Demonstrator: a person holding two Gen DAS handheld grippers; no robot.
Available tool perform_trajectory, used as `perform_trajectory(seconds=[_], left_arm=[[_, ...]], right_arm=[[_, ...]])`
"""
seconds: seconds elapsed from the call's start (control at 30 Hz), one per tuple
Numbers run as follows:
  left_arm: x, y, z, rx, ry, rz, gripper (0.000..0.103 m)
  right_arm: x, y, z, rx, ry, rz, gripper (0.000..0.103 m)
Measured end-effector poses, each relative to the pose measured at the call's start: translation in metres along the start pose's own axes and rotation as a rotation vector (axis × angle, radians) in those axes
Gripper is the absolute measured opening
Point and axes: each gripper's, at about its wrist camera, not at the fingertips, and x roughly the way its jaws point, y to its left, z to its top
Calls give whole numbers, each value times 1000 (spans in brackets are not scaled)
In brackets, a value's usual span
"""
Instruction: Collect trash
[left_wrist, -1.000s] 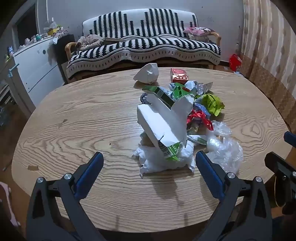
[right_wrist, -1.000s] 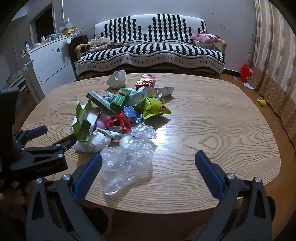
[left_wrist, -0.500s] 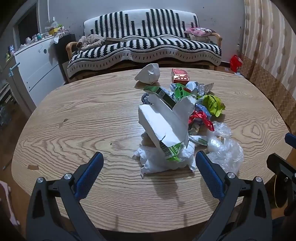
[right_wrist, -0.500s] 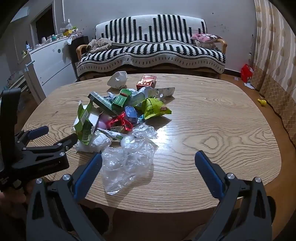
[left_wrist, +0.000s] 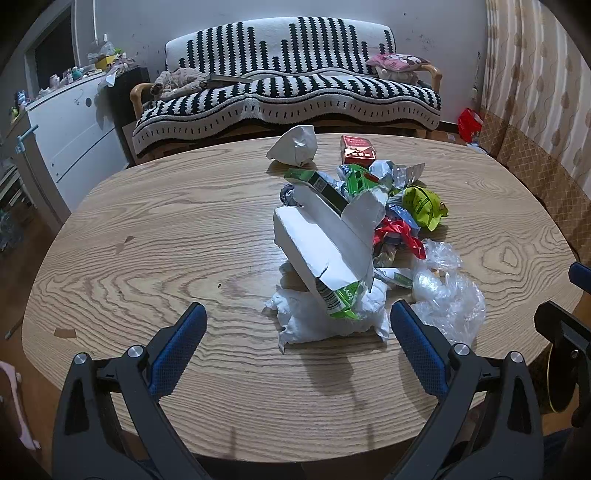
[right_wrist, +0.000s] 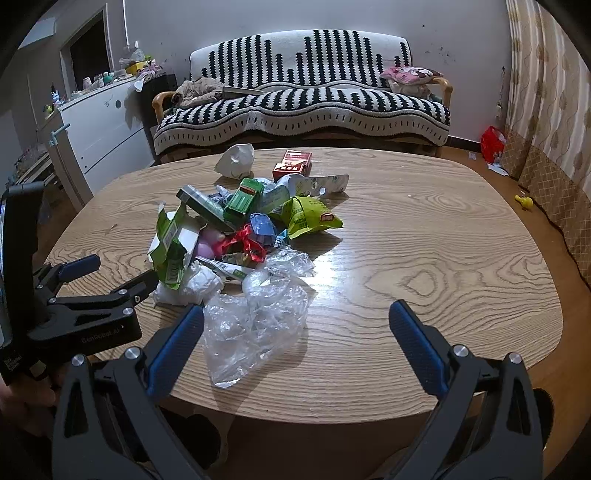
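Observation:
A heap of trash lies mid-table: a torn white and green carton (left_wrist: 325, 251) (right_wrist: 171, 245) leaning on crumpled white paper (left_wrist: 325, 317), clear plastic film (left_wrist: 448, 299) (right_wrist: 255, 317), a yellow-green snack bag (left_wrist: 423, 205) (right_wrist: 308, 218), red ribbon (left_wrist: 397, 236), a red box (left_wrist: 356, 149) (right_wrist: 293, 164) and a white paper wad (left_wrist: 295, 147) (right_wrist: 236, 160). My left gripper (left_wrist: 297, 330) (right_wrist: 110, 273) is open just short of the white paper. My right gripper (right_wrist: 295, 334) is open at the near table edge, its left finger beside the plastic film.
The oval wooden table (left_wrist: 147, 236) (right_wrist: 443, 240) stands before a black-and-white striped sofa (left_wrist: 288, 92). A white dresser (left_wrist: 70, 129) stands at the left. A patterned curtain (right_wrist: 546, 103) and a red bag (right_wrist: 493, 142) on the floor are at the right.
Both views have shifted very slightly; the trash pile sits marginally lower and nearer in each. Both grippers stay open and nothing has been picked up.

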Motion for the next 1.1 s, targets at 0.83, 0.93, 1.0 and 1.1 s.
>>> perform_trajectory(seconds=[0.83, 0.93, 1.0, 1.1], left_arm=[[1, -1, -2, 1, 1, -1, 97], [2, -1, -2, 1, 0, 0, 97], [1, -1, -2, 0, 1, -2, 97], [1, -1, -2, 2, 0, -1, 97]], right_arm=[[-2, 1, 0, 1, 2, 7, 97], [-2, 2, 0, 0, 1, 5, 97], [-2, 2, 0, 1, 3, 6, 97], [-2, 2, 0, 0, 2, 6, 97]])
